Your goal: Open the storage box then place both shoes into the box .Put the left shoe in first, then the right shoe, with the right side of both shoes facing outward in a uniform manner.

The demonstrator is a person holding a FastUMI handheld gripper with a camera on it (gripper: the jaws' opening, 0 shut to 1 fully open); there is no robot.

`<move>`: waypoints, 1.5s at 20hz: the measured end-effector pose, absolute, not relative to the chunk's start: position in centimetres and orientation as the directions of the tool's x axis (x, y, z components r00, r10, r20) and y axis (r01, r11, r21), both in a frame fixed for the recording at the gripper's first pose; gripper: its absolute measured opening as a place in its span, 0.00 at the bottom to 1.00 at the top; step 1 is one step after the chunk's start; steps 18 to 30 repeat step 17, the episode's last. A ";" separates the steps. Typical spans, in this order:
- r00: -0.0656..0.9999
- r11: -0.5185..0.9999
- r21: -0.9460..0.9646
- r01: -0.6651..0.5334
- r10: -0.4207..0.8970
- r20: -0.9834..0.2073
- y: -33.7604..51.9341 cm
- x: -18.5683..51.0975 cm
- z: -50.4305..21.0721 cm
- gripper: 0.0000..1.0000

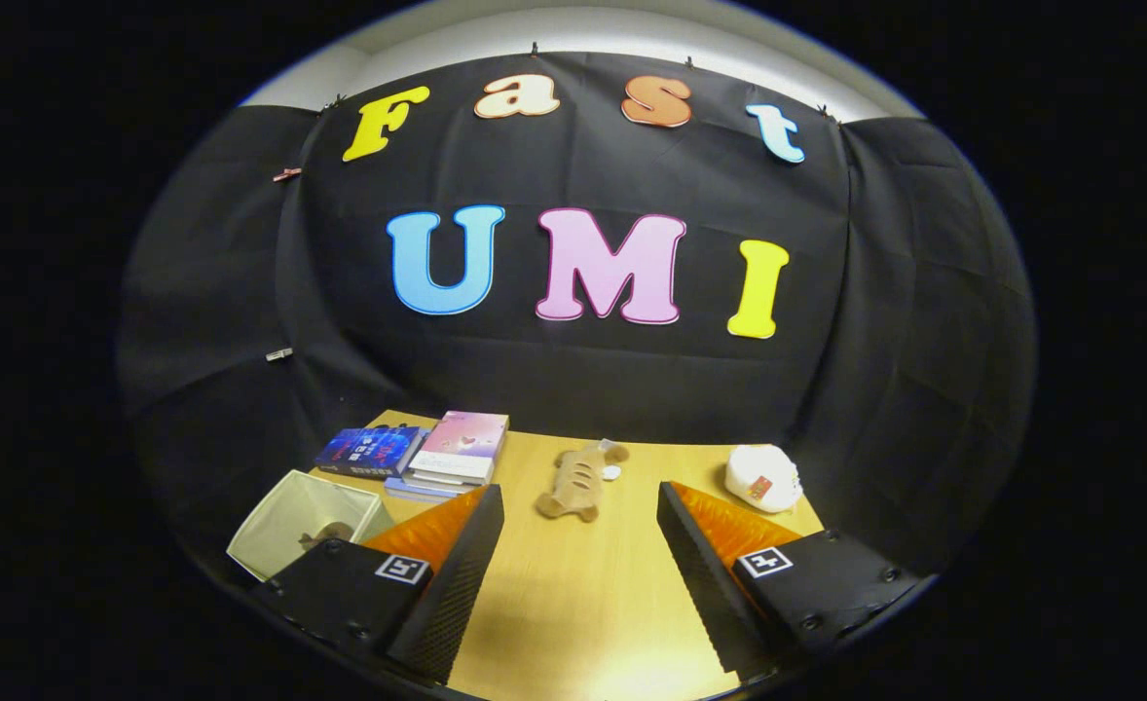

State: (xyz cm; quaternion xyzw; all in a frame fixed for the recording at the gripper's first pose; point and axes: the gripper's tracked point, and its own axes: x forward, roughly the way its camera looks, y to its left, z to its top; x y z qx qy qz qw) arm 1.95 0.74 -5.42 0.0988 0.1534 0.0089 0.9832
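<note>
The gripper (580, 506) is hanging above a pale wooden table (583, 604) with its two fingers standing wide apart and nothing lying between them; only bare tabletop is showing in the gap. Just ahead of the fingers, a little nearer the left one, a tan plush shoe (578, 479) is lying on the wood; it is looking soft and fuzzy, with darker stripes across its upper, though its shape is too small to read surely. Beside the left finger, and partly hidden behind it, the storage box (303, 521) is sitting open, a pale, thin-walled square bin; something brown, perhaps the second shoe (325, 534), is resting inside on its floor. Beyond the left finger a stack of books (457, 453) is lying flat, glossy covered, with a dark blue book (371, 451) touching its left side. Beyond the right finger, well apart from the plush shoe, a white rounded soft thing (763, 477) with a small red tag is sitting near the table's far edge.
</note>
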 end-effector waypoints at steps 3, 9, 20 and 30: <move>0.964 0.989 0.143 0.028 0.011 -0.265 -0.4 0.3 -5.5 0.99; 0.966 0.994 0.100 0.044 -0.017 -0.260 -1.2 -2.6 -7.3 0.98; 0.963 0.995 0.090 0.042 -0.017 -0.269 -0.8 -3.0 -7.5 0.98; 0.963 0.995 0.090 0.042 -0.017 -0.269 -0.8 -3.0 -7.5 0.98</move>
